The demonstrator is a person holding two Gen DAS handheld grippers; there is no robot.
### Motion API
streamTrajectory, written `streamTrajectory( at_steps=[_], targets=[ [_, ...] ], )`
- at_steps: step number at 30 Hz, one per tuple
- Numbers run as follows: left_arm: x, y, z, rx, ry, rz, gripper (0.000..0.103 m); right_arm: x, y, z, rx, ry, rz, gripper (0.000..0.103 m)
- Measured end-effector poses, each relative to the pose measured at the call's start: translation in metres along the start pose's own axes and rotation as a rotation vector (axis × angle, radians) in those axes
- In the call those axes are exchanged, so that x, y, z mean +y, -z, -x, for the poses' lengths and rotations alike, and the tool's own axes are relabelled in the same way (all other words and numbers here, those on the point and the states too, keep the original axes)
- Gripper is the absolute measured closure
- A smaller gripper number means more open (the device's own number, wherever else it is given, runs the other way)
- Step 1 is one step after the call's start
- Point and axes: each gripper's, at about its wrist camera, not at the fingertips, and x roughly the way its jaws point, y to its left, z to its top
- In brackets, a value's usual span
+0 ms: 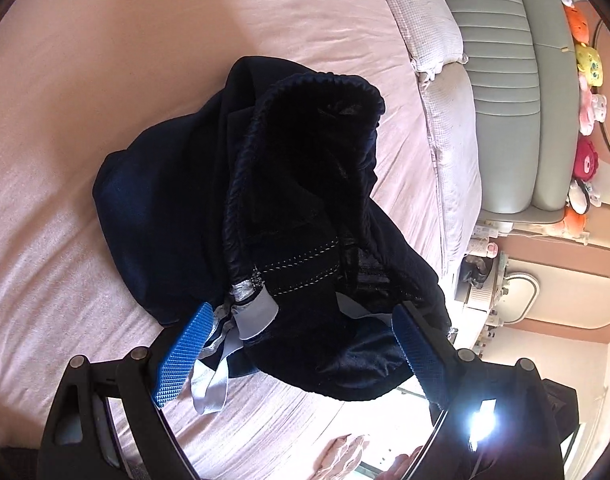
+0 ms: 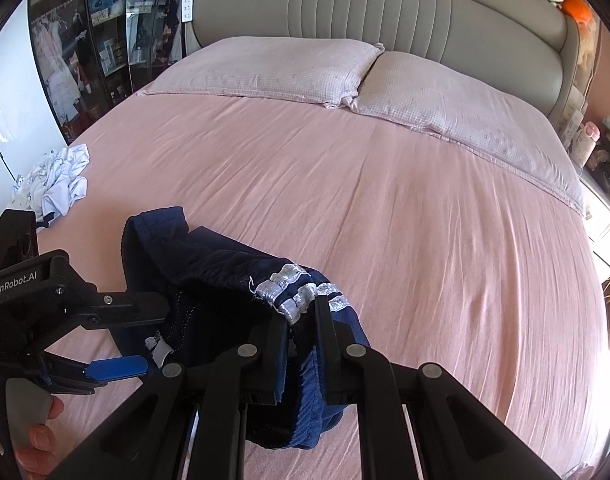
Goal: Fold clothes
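- White crumpled garment [image 2: 53, 184]: lies at the far left edge of the bed, well apart from the dark one.
- Left hand-held gripper [image 1: 297, 354]: jaws spread wide; its blue ridged fingertips [image 1: 183, 354] stand on either side of the navy garment's opening without clamping it. In the right wrist view the same left hand-held gripper [image 2: 145, 334] enters from the left, one black finger against the cloth and one blue finger below it.
- Navy garment [image 1: 177, 200]: dark trousers or shorts with a gathered elastic waistband [image 1: 241, 184] and a silvery-white side stripe [image 2: 301, 290]; bunched on the near part of the pink bed sheet [image 2: 425, 220], partly lifted between the two tools.
- Right hand-held gripper [image 2: 301, 322]: jaws closed onto the navy garment at its striped edge, with cloth hanging down between the fingers.
- Two pale pillows [image 2: 273, 68]: side by side at the head of the bed, against the grey padded headboard [image 2: 369, 0].
- Plush toys [image 1: 585, 92]: lined along the headboard's top at far right.
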Motion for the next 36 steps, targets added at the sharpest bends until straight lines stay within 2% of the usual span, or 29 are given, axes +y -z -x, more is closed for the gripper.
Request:
streamTrajectory(
  at_steps=[6,10,14,17,21,24,33,34,36],
  targets=[
    [-0.004,0.014,0.001,-0.103,-0.049,-0.012,0.012,-0.007,0.003,0.004,0.001,-0.001,-0.030,0.094],
    [-0.005,0.022,-0.005,-0.100,-0.062,-0.030,0.013,-0.016,0.005,0.005,0.006,0.009,-0.055,0.094],
    [-0.006,0.024,-0.011,-0.101,-0.094,-0.057,0.029,-0.025,0.005,0.006,0.007,0.002,-0.074,0.094],
    [-0.003,0.022,-0.015,-0.098,-0.103,-0.059,0.037,-0.031,0.005,0.007,0.005,0.002,-0.082,0.094],
    [0.002,0.019,-0.018,-0.097,-0.107,-0.050,0.043,-0.037,0.003,0.010,-0.003,0.007,-0.092,0.094],
    [0.003,0.014,-0.016,-0.109,-0.103,-0.061,0.053,-0.044,0.002,0.012,-0.009,0.012,-0.102,0.094],
    [0.006,-0.008,-0.004,-0.175,-0.121,-0.069,0.057,-0.060,0.006,0.010,-0.001,0.009,-0.132,0.094],
    [0.006,-0.011,-0.005,-0.173,-0.126,-0.074,0.060,-0.061,0.006,0.010,0.000,0.007,-0.135,0.094],
    [0.002,-0.015,-0.006,-0.179,-0.171,-0.107,0.075,-0.062,0.008,0.009,0.003,0.003,-0.136,0.094]
  ],
)
